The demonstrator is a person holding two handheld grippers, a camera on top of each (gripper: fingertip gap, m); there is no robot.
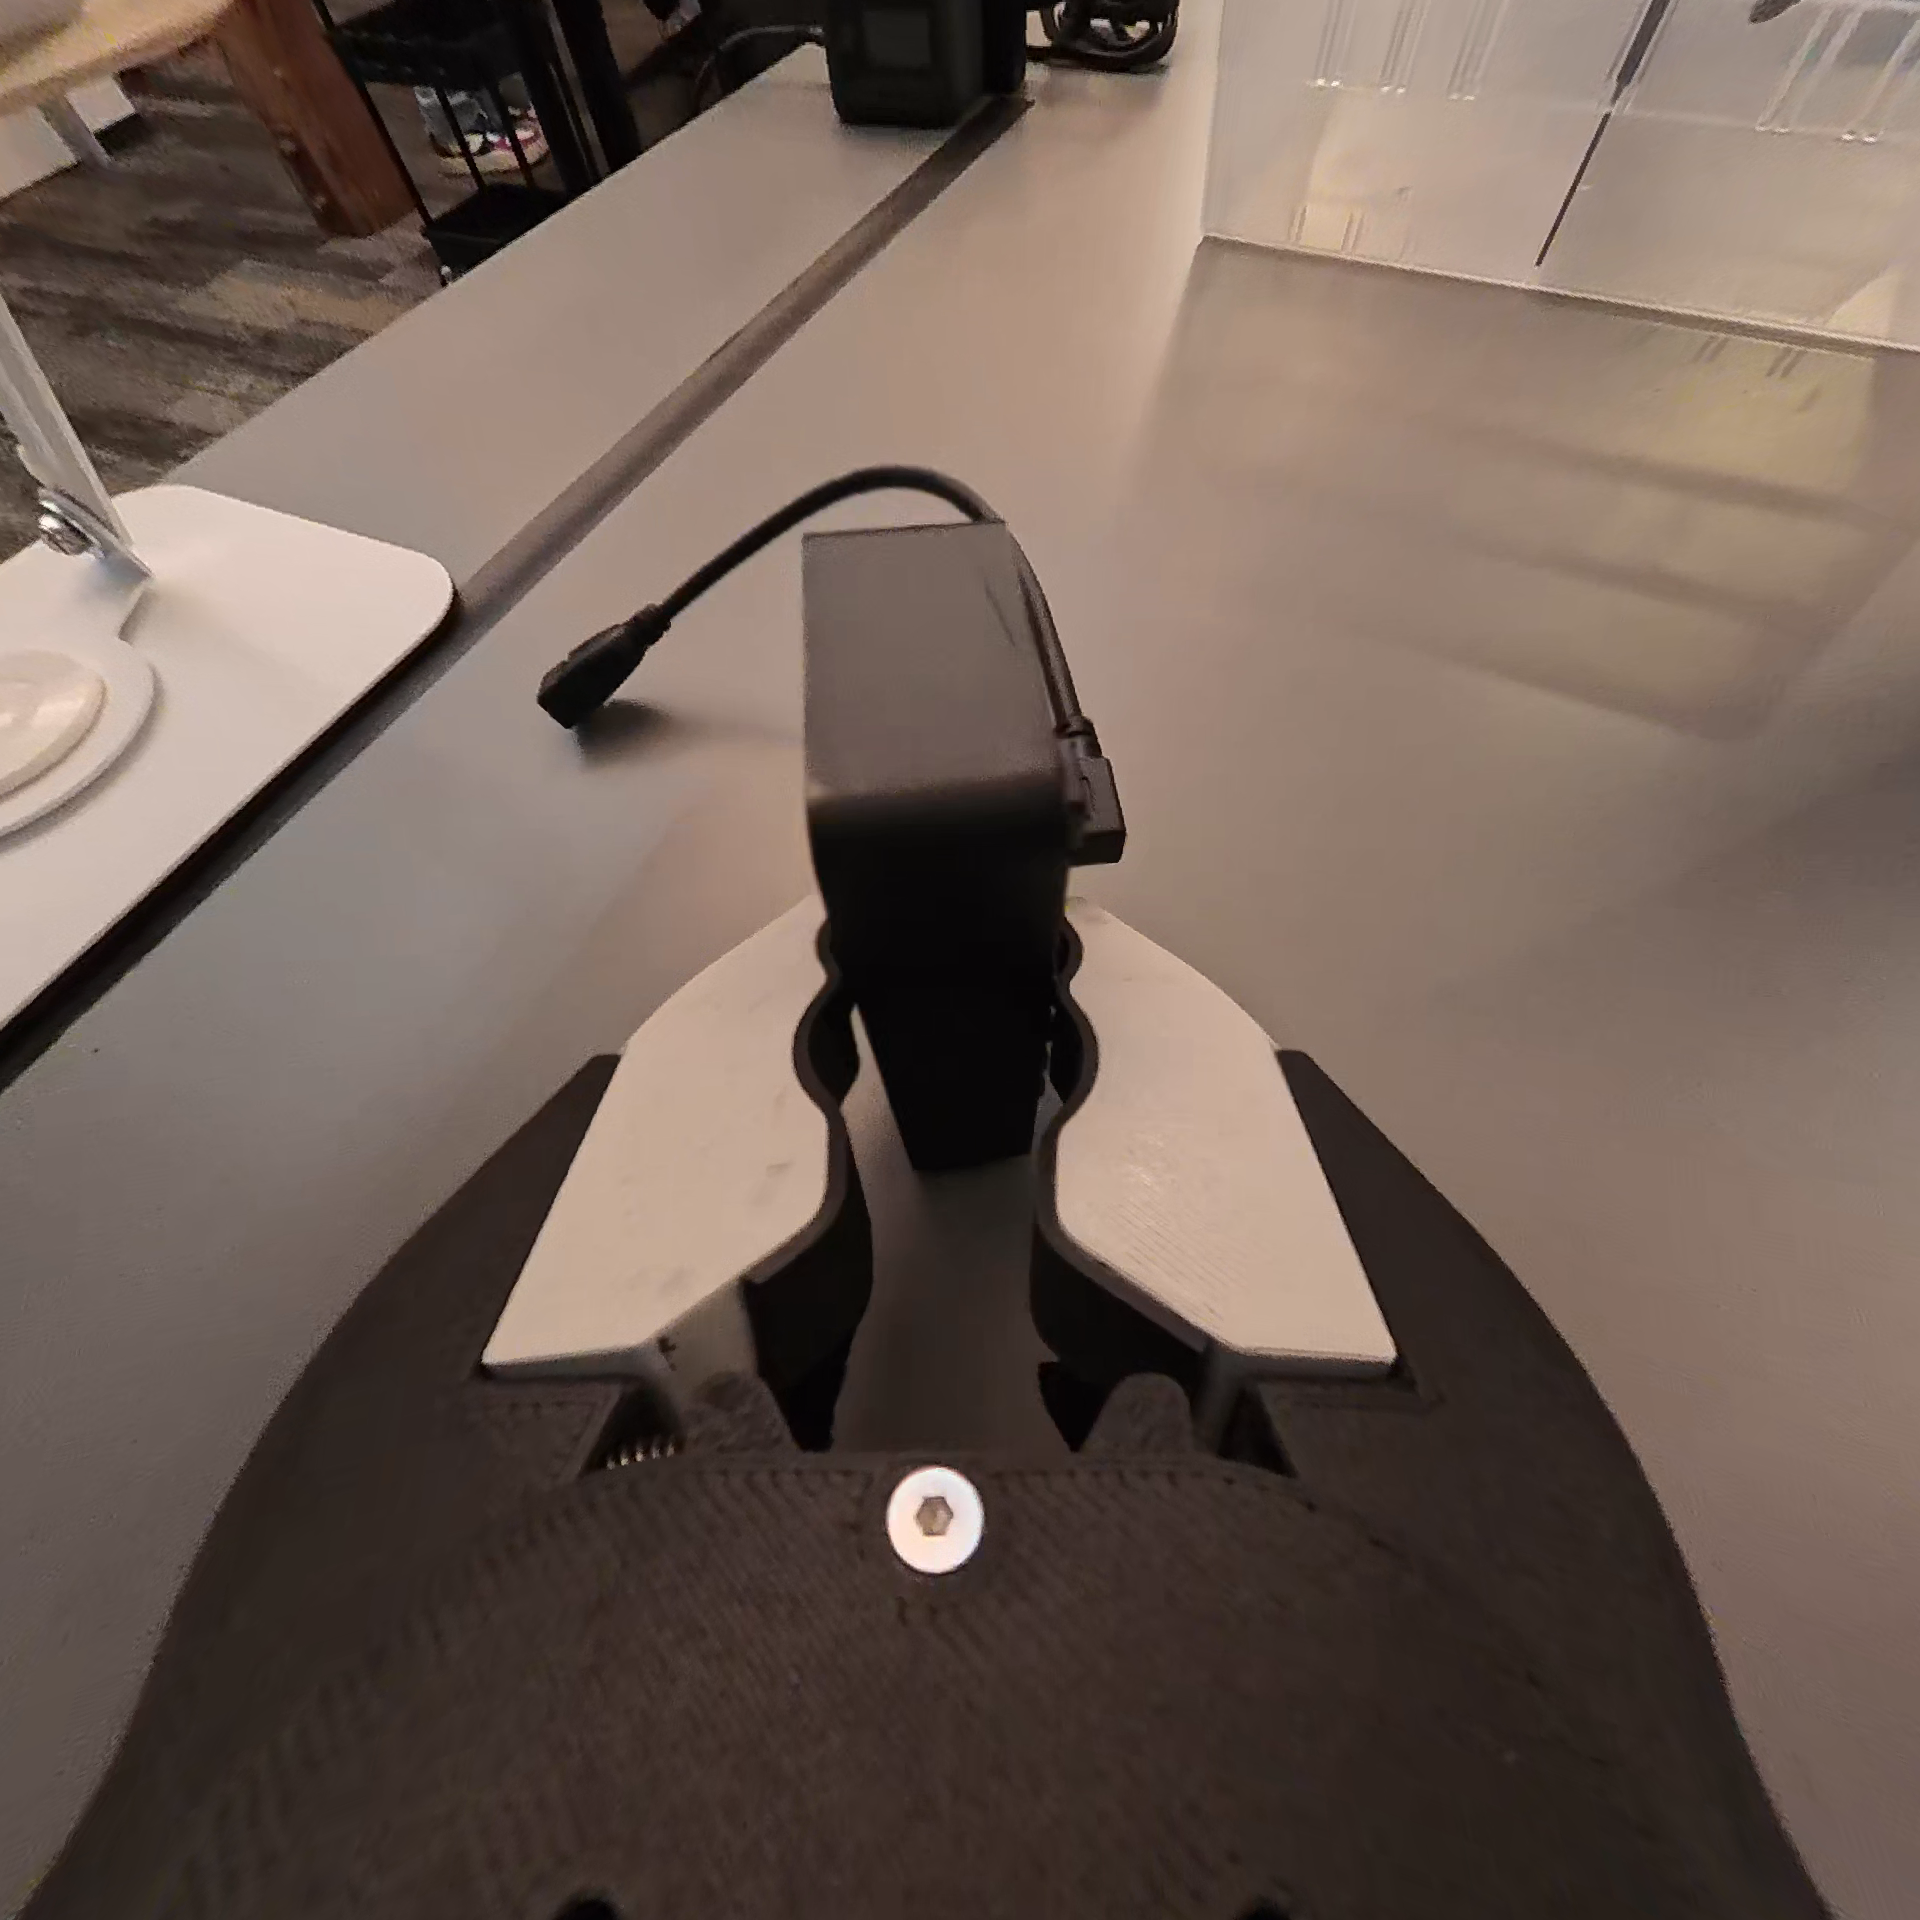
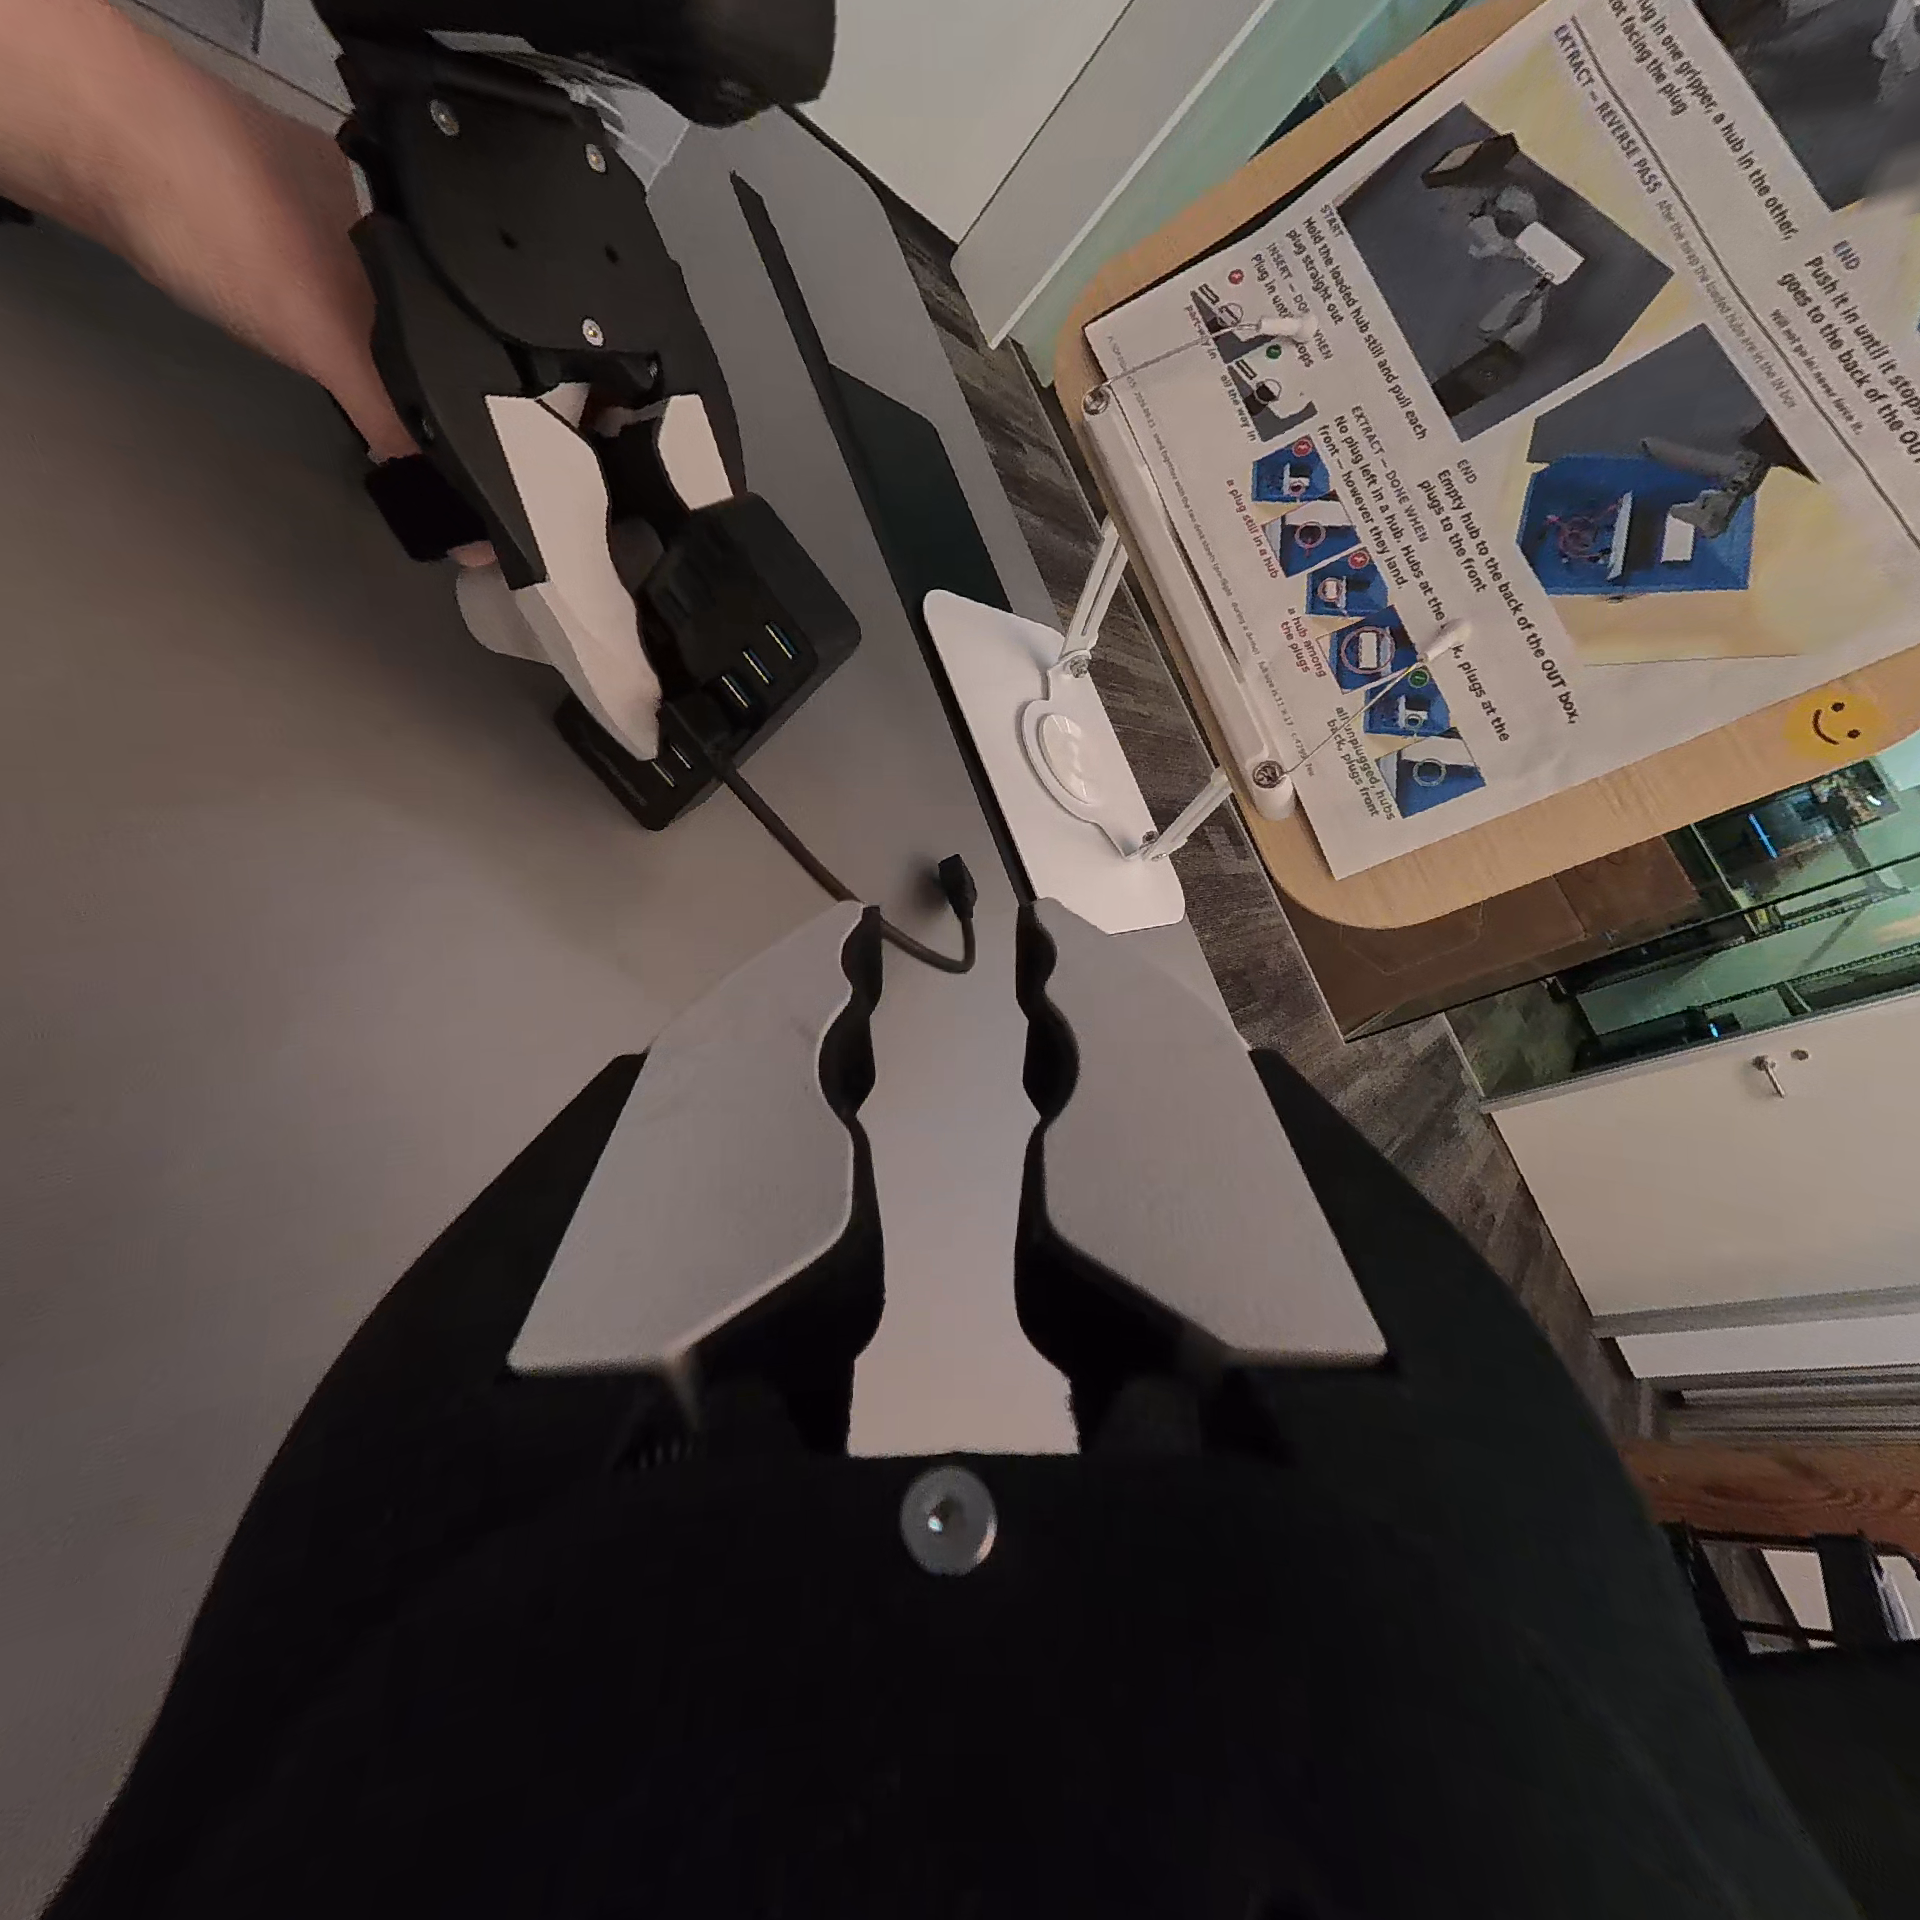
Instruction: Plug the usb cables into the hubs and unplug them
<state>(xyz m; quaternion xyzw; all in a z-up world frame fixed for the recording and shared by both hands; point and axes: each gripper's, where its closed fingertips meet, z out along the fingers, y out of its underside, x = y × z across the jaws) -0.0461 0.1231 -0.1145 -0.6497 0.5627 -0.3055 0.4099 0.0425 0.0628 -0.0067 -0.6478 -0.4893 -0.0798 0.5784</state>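
Note:
My left gripper [image 1: 945, 935] is shut on a black USB hub [image 1: 925, 686] and holds it on edge on the grey table [image 1: 1351, 831]. A short black cable [image 1: 1039, 613] is plugged into the hub's right side; its free plug [image 1: 587, 686] lies on the table to the left. In the right wrist view the left gripper [image 2: 665, 603] grips the hub [image 2: 800, 613], whose blue ports face me. The cable [image 2: 790, 842] runs toward my right gripper [image 2: 951, 925], which is open and empty. The cable's loop lies just beyond its fingertips, and the free plug [image 2: 956, 878] is a little farther.
A white stand base [image 1: 208, 623] sits at the table's left edge and also shows in the right wrist view [image 2: 1049, 748]. It carries a board with an instruction sheet [image 2: 1507, 468]. A clear acrylic box [image 1: 1558, 156] stands far right. A dark seam [image 1: 727, 364] crosses the table. The grippers' ends are close to 15 centimeters from one another.

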